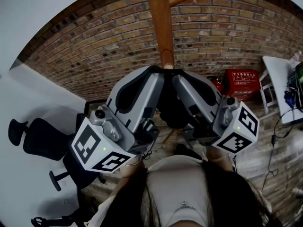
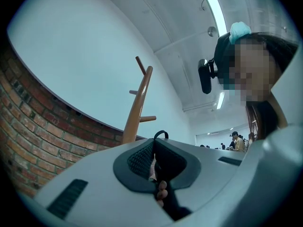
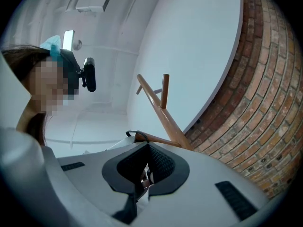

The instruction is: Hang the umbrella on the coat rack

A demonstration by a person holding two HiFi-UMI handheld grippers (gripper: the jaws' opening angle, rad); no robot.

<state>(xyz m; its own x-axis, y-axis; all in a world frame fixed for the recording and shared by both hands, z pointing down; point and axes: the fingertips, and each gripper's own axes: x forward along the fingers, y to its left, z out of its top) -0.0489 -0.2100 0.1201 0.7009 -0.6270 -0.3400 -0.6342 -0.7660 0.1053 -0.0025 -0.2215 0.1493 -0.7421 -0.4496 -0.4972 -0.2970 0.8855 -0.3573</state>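
A black folded umbrella [image 1: 169, 109] hangs between my two grippers, mostly hidden by them. The left gripper [image 1: 152, 74] and the right gripper [image 1: 179, 75] point up side by side at the wooden coat rack pole [image 1: 160, 25]. In the left gripper view the left gripper [image 2: 154, 156] is shut on black umbrella fabric, and the umbrella's strap loop [image 2: 161, 133] sticks up past the tips beside the coat rack [image 2: 138, 109]. In the right gripper view the right gripper [image 3: 147, 167] is shut on the umbrella too, with the strap loop [image 3: 134, 135] at a coat rack peg [image 3: 161, 140].
A brick wall [image 1: 94, 46] stands right behind the rack. A black office chair [image 1: 35, 138] is at the left, a red box [image 1: 244, 83] and a white table [image 1: 278, 86] with cables at the right. Several people [image 2: 236, 140] are far off.
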